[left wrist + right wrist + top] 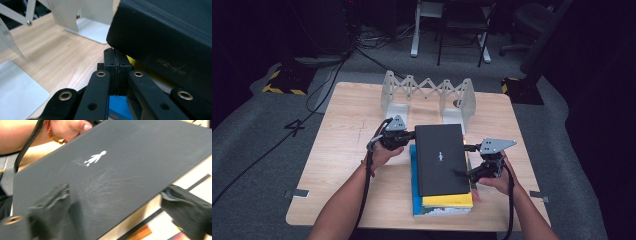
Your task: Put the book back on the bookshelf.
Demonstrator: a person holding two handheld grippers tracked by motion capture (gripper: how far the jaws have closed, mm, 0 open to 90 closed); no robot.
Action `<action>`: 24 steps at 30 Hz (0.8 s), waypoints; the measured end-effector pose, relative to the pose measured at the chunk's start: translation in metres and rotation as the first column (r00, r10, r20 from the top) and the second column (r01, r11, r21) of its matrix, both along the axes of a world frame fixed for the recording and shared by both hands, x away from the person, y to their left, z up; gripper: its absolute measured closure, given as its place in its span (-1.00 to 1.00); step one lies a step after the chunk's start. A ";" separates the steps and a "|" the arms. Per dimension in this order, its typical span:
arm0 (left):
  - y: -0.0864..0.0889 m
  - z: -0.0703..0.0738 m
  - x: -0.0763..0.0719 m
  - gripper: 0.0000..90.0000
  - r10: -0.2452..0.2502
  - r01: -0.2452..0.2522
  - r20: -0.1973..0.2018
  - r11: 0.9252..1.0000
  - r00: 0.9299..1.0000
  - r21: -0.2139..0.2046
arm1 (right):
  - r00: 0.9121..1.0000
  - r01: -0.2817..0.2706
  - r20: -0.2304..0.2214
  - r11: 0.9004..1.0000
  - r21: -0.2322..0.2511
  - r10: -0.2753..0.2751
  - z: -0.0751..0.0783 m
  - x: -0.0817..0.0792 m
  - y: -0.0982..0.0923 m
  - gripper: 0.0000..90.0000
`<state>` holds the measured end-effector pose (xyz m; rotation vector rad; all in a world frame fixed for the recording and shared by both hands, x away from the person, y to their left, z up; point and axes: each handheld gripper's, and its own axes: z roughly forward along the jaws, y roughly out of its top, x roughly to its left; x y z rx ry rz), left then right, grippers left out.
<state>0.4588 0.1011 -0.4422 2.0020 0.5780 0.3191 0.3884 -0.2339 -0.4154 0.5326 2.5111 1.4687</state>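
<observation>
A black hardcover book (441,159) is seen atop a stack of books on the wooden surface (352,140), just before a white expanding bookend rack (428,95). The left claw (116,72) is shut empty beneath the book's corner, while the right claw (117,212) is spread open astride its edge. The book is best clamped squarely before being lifted, lest it slide.

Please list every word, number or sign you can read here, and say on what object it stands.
"4": black mark on the grey floor left of the table.
Small white human figure, no words: cover of the black book.
Embossed characters on the black book's spine: too faint to read.
Red print on the blue book: too blurred.
</observation>
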 end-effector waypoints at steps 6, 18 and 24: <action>-0.003 0.015 0.000 1.00 0.005 -0.006 0.025 1.000 1.000 0.025 | 1.000 0.010 0.029 1.000 0.021 -0.010 0.005 0.004 -0.001 -0.66; -0.003 0.046 -0.005 1.00 0.027 -0.027 0.077 1.000 0.997 -0.002 | 0.991 0.082 0.102 0.994 0.078 -0.089 0.029 0.010 -0.001 -0.26; -0.004 0.057 -0.006 1.00 0.040 -0.041 0.102 0.999 0.994 0.004 | 0.983 0.112 0.136 0.991 0.075 -0.122 0.036 0.009 0.003 -0.23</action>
